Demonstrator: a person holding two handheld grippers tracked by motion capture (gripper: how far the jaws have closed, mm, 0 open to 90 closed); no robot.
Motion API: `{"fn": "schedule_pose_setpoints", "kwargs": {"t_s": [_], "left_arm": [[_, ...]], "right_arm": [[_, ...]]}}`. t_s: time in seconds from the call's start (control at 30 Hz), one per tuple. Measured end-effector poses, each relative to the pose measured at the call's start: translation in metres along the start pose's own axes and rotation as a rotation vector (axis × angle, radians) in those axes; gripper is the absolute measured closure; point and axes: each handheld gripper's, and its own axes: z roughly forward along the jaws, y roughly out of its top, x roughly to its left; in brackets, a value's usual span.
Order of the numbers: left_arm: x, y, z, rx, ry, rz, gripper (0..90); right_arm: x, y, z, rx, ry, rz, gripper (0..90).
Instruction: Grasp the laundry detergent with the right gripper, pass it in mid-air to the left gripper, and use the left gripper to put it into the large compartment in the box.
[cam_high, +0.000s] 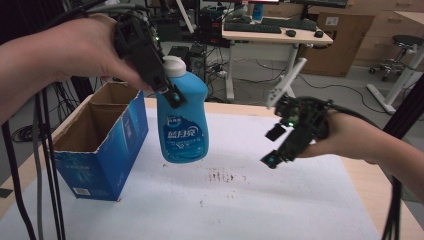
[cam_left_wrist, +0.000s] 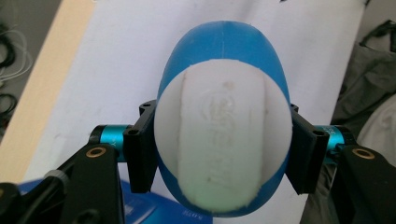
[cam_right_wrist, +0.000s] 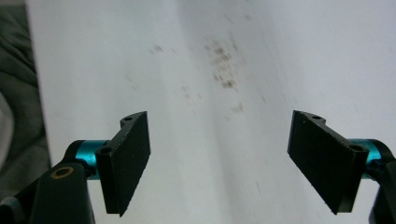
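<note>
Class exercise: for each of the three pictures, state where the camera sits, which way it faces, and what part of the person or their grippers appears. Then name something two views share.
High view: above the person's side, facing forward and down at the table; both forearms, left gripper and right gripper show.
Left gripper view: rides the left gripper, looking down on the bottle clamped between its fingers.
Right gripper view: rides the right gripper, facing the table between open fingers.
Shared: the bottle, in high and left gripper views.
</note>
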Motion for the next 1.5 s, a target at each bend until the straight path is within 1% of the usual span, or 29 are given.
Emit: {"fn": "schedule_pose_setpoints", "kwargs": {"t_s": [0.03,0.07,0.1,0.2,0.23,0.27,0.3,0.47,0.53,0.57,0.6,0.67,0.7,0.83,0.87,0.93,1.0,1.03,1.07,1.3,1.43,1.5], "left_arm": [[0.002,-0.003,-0.005,-0.004,0.011,-0.018,38.5],[0.002,-0.003,-0.005,-0.004,0.011,-0.018,38.5],[0.004,-0.006,-0.01,-0.009,0.021,-0.035,38.5],[0.011,-0.016,-0.025,-0.033,0.05,-0.098,38.5],[0.013,-0.02,-0.03,-0.039,0.061,-0.114,38.5],[0.015,-0.025,-0.036,-0.039,0.079,-0.138,38.5],[0.017,-0.027,-0.04,-0.041,0.091,-0.154,38.5],[0.026,-0.047,-0.062,-0.054,0.167,-0.246,38.4],[0.029,-0.056,-0.069,-0.064,0.193,-0.288,38.5],[0.031,-0.06,-0.073,-0.061,0.205,-0.299,38.5],[0.033,-0.064,-0.075,-0.069,0.22,-0.322,38.5],[0.037,-0.072,-0.081,-0.057,0.245,-0.357,38.5],[0.038,-0.075,-0.083,-0.053,0.252,-0.367,38.5],[0.043,-0.089,-0.089,-0.044,0.296,-0.433,38.5],[0.044,-0.092,-0.091,-0.037,0.309,-0.442,38.5],[0.046,-0.097,-0.092,-0.031,0.323,-0.462,38.5],[0.048,-0.102,-0.091,-0.024,0.331,-0.479,38.5],[0.048,-0.102,-0.091,-0.024,0.331,-0.479,38.5],[0.049,-0.106,-0.091,-0.012,0.335,-0.488,38.5],[0.051,-0.112,-0.088,0.012,0.346,-0.502,38.5],[0.052,-0.116,-0.081,0.019,0.341,-0.508,38.5],[0.052,-0.118,-0.075,0.031,0.333,-0.512,38.5]], "right_arm": [[-0.003,-0.007,-0.002,0.007,-0.004,0.012,20.6],[-0.003,-0.007,-0.002,0.007,-0.004,0.012,20.6],[-0.006,-0.013,-0.004,0.015,-0.012,0.024,20.6],[-0.013,-0.032,-0.009,0.049,-0.05,0.049,20.6],[-0.015,-0.038,-0.011,0.058,-0.069,0.057,20.6],[-0.018,-0.044,-0.012,0.064,-0.084,0.064,20.6],[-0.02,-0.051,-0.016,0.069,-0.09,0.079,20.6],[-0.03,-0.073,-0.031,0.069,-0.13,0.127,20.6],[-0.034,-0.08,-0.037,0.07,-0.141,0.143,20.6],[-0.035,-0.084,-0.041,0.069,-0.148,0.152,20.6],[-0.037,-0.087,-0.044,0.067,-0.153,0.159,20.6],[-0.04,-0.093,-0.049,0.063,-0.164,0.176,20.6],[-0.042,-0.096,-0.052,0.062,-0.175,0.188,20.6],[-0.047,-0.104,-0.057,0.063,-0.188,0.208,20.6],[-0.048,-0.105,-0.058,0.063,-0.192,0.211,20.6],[-0.05,-0.107,-0.061,0.064,-0.199,0.214,20.6],[-0.052,-0.108,-0.062,0.06,-0.202,0.218,20.6],[-0.052,-0.108,-0.062,0.06,-0.202,0.218,20.6],[-0.052,-0.108,-0.063,0.06,-0.202,0.219,20.6],[-0.053,-0.111,-0.068,0.055,-0.213,0.231,20.6],[-0.053,-0.113,-0.069,0.056,-0.216,0.23,20.6],[-0.053,-0.113,-0.07,0.053,-0.217,0.231,20.6]]}}
